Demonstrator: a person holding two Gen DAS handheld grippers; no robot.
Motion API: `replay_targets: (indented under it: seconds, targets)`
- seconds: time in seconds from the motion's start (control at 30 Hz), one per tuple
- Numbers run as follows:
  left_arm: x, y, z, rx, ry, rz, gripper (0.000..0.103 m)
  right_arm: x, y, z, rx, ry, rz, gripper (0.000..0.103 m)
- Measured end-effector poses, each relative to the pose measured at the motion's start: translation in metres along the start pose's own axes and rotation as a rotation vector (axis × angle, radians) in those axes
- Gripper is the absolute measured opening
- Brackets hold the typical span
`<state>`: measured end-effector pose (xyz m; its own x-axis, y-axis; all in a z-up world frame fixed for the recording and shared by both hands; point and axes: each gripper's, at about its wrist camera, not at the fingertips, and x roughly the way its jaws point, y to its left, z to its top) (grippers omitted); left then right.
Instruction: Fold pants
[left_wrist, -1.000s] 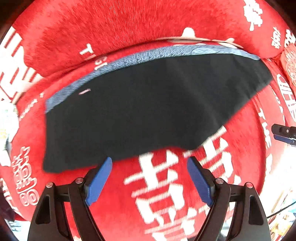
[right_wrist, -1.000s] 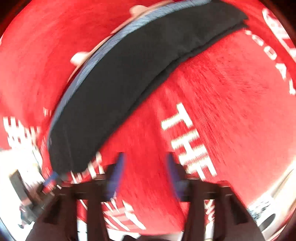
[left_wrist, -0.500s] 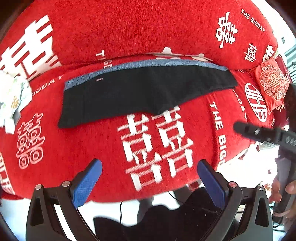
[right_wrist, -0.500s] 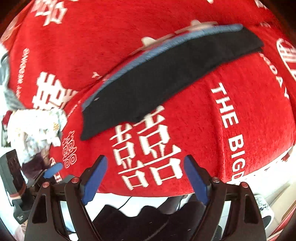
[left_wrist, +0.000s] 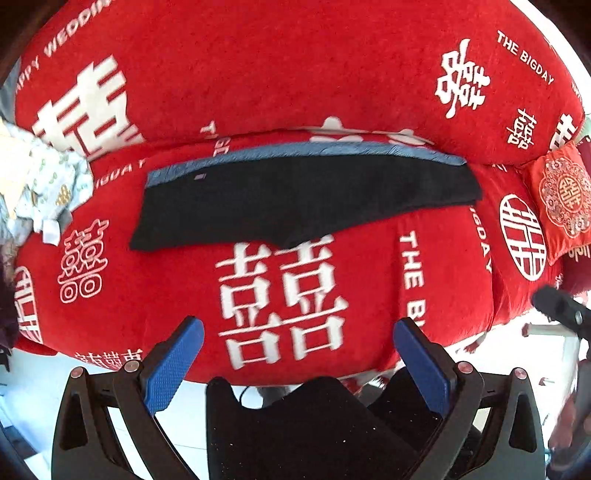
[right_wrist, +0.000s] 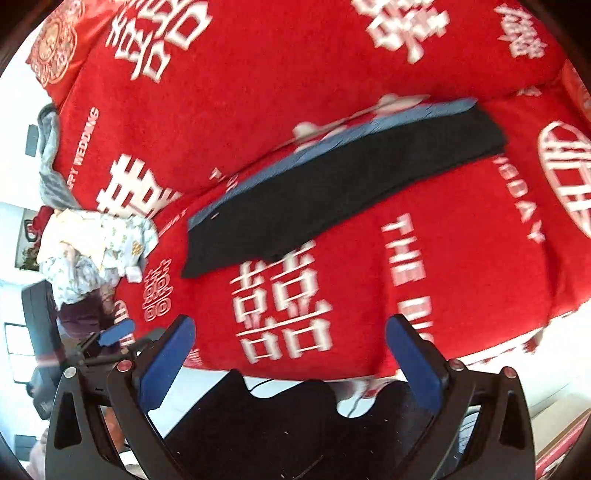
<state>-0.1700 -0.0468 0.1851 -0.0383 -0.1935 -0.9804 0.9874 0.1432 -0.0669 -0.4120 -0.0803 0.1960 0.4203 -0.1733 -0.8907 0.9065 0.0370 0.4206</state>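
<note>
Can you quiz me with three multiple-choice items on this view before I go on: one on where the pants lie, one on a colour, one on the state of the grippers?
1. Where do the pants lie?
A. Flat on the sofa seat, by the backrest
B. On the floor
C. Draped over the backrest

2. What colour is the band along the far edge of the pants?
A. White
B. Blue-grey
C. Yellow

3. How do the left gripper and right gripper stand?
A. Both clamp the pants
B. One clamps the pants, one is empty
C. Both stand wide with nothing between the pads

Key: 1 A, the dark cloth is spread level on the red cushion below the backrest. 2 B, a blue-grey strip runs along the top edge. 3 C, both pairs of blue pads are apart over bare red cover; the right jaws are opening.
</note>
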Motion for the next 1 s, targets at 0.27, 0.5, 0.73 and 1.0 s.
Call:
replay_targets:
  seconds: [0.27,0.5,0.73,1.0]
  targets:
    - [-0.011,-0.085,-0.009,-0.001,0.008,0.004,0.103,-0.048,-0.058,0.013,0.014,-0.033,0.016,0.103]
    - [-0.029,-0.091,-0.009,-0.067,-0.033,0.052,0.103,-0.048,-0.066,0.023,-0.030,-0.012,0.076,0.103]
    - [-0.041,-0.054,-0.016,-0.164,-0.051,0.075,0.103,-0.029,-0.048,0.042,-0.076,0.032,0.130,0.103]
    - [-0.001,0.002,0.020,-0.135,0.005,0.101,0.103,-0.036,-0.034,0.086,-0.041,-0.073,0.126,0.103]
